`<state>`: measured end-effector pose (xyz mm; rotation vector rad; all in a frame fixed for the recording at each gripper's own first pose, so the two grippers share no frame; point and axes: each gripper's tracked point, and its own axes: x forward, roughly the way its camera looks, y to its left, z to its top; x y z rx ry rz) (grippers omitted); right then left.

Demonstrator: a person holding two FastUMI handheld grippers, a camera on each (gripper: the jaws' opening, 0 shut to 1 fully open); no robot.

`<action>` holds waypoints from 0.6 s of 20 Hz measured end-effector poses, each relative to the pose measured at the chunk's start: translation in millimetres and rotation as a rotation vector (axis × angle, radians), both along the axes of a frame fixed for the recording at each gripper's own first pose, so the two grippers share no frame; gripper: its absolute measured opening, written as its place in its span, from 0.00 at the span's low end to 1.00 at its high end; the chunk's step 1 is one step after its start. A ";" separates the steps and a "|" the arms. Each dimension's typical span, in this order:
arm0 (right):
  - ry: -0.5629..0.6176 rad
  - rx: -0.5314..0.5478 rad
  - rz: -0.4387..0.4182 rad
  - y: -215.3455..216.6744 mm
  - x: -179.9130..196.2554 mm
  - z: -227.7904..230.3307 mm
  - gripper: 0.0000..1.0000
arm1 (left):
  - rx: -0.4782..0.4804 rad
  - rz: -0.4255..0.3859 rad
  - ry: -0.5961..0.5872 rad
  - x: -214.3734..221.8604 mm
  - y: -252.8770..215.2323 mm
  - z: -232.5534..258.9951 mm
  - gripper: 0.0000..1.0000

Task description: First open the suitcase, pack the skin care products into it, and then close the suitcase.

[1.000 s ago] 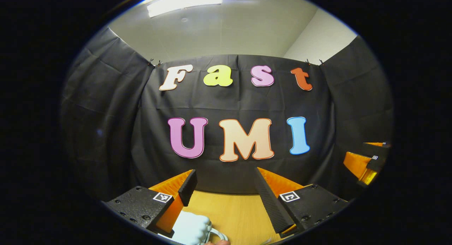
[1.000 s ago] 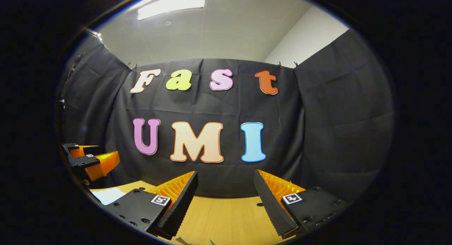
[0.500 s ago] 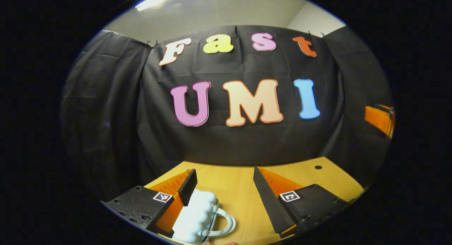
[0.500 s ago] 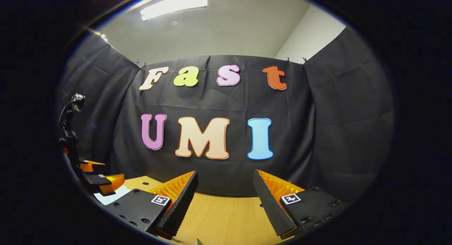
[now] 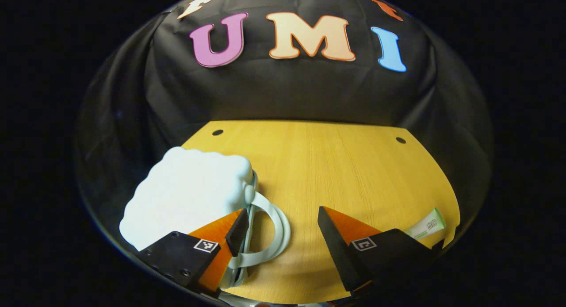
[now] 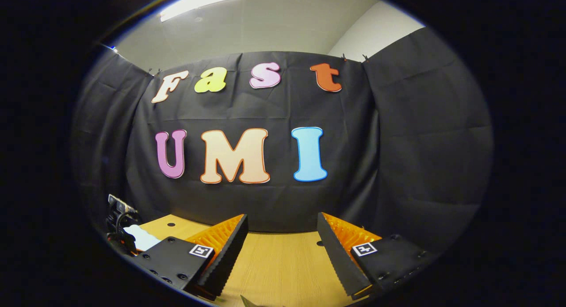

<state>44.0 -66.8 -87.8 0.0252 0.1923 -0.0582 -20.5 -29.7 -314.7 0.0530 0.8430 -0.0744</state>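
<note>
Left gripper (image 5: 283, 218) was pitched down toward the wooden surface (image 5: 336, 165), jaws released with a wide gap and nothing between them. Its left finger (image 5: 236, 225) sat over the looped handle (image 5: 276, 229) of the pale mint suitcase (image 5: 185, 194); can't tell if it touched the handle. Suitcase lay closed on the left part of the surface, lumpy shell up, handle loop pointing toward the middle of the surface. Right finger (image 5: 331, 236) was over bare wood, well apart from the suitcase.

One skin care tube (image 5: 425, 225), white with a green end, lay near the right edge of the surface, just beyond the left gripper's right finger body, well apart from the suitcase. Part of it was hidden behind the finger mount.

Right gripper (image 6: 282, 240) was held roughly level, pointing at the booth wall, low over the near edge of the surface (image 6: 274, 267). Jaws released, gap wide, empty. In the right gripper view the suitcase (image 6: 140, 237) showed as a small pale patch at far left on the surface, with a dark device with a cable (image 6: 118, 214) just beside it; too small to tell what that was. A small pale tip (image 6: 245, 301) poked up at the bottom edge, unidentifiable.
</note>
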 end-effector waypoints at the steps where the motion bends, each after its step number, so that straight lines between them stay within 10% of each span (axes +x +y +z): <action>1: 0.008 -0.002 -0.009 0.4 -1.8 -1.4 0.98 | 0.015 -0.018 0.031 -2.7 -0.2 -12.6 0.93; 12: -0.055 -0.121 -0.020 -0.1 -13.3 25.9 0.98 | 0.037 -0.022 0.275 -5.7 -1.2 -91.8 0.67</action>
